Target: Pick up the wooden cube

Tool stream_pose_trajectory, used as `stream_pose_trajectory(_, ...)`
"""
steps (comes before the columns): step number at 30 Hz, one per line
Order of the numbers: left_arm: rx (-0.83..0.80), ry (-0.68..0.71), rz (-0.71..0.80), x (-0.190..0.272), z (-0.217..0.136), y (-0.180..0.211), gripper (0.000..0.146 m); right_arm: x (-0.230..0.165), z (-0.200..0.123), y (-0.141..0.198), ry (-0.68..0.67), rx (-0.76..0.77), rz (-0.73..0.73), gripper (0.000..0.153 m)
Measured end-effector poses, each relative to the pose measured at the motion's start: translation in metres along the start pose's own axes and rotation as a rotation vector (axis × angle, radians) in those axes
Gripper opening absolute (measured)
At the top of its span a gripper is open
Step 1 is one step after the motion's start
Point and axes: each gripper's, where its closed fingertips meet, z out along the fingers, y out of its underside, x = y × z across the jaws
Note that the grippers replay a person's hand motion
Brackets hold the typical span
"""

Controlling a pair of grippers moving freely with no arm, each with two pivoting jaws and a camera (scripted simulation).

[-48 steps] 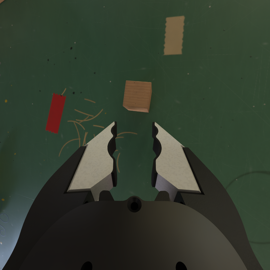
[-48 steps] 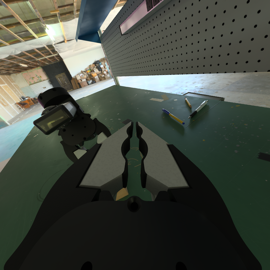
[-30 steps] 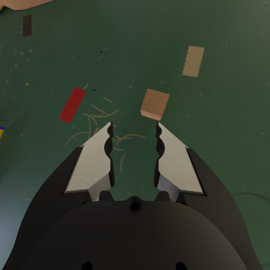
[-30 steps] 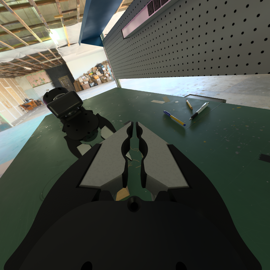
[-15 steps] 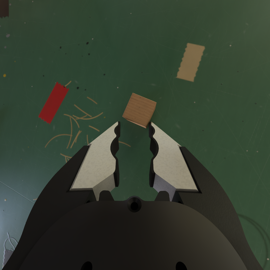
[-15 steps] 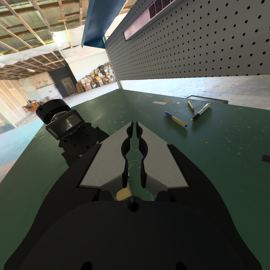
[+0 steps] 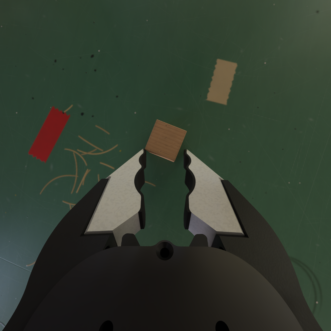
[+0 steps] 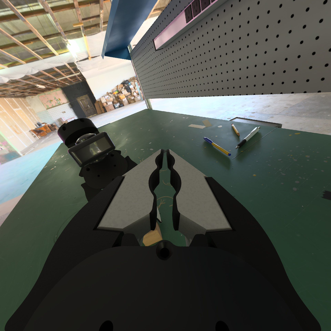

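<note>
The wooden cube [image 7: 165, 140] lies on the green mat, turned at an angle, just past my left gripper's tips. My left gripper [image 7: 164, 151] points down at the mat and is open, its jaws a little wider than the cube, nothing between them. In the right wrist view a corner of the cube [image 8: 151, 237] shows low between the jaw roots, under my right gripper [image 8: 164, 150], which is shut and empty above the mat. The left gripper's black body [image 8: 93, 157] hangs to the left of it.
A red tape strip [image 7: 48, 134] and loose wood shavings [image 7: 84, 161] lie left of the cube, a tan tape strip [image 7: 222, 83] to its upper right. Pens and a pencil [image 8: 232, 138] lie far right. A pegboard wall [image 8: 232, 53] stands behind the table.
My left gripper has opened a little wider and shifted slightly, so the cube now sits centred just beyond its tips. The right gripper stays shut and has drifted slightly.
</note>
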Motion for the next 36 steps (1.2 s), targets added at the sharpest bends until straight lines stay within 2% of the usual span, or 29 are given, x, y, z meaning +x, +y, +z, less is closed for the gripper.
stream_pose_trajectory(2, 0.006, -0.003, 0.006, 0.001, 0.001, -0.002, 0.035, 0.0, 0.0, 0.0, 0.0, -0.001, -0.001, 0.003)
stream_pose_trajectory(9, 0.076, -0.045, 0.036, -0.004, -0.006, -0.004, 0.035, 0.002, 0.001, 0.005, 0.005, -0.019, 0.003, 0.003)
stream_pose_trajectory(18, 0.306, -0.182, 0.079, -0.006, -0.069, 0.005, 0.035, -0.008, 0.011, 0.018, -0.025, -0.086, -0.027, 0.003)
stream_pose_trajectory(22, 0.426, -0.225, 0.103, 0.0, -0.098, 0.017, 0.035, -0.032, 0.024, 0.029, -0.098, -0.138, -0.073, 0.003)
stream_pose_trajectory(26, 0.521, -0.207, 0.132, 0.013, -0.118, 0.028, 0.035, -0.067, 0.043, 0.056, -0.19, -0.254, -0.148, 0.002)
stream_pose_trajectory(31, 0.618, -0.2, 0.131, 0.02, -0.132, 0.034, 0.035, -0.106, 0.059, 0.082, -0.288, -0.342, -0.222, 0.003)
stream_pose_trajectory(36, 0.614, -0.184, 0.13, 0.025, -0.132, 0.038, 0.035, -0.117, 0.063, 0.089, -0.319, -0.365, -0.238, 0.001)
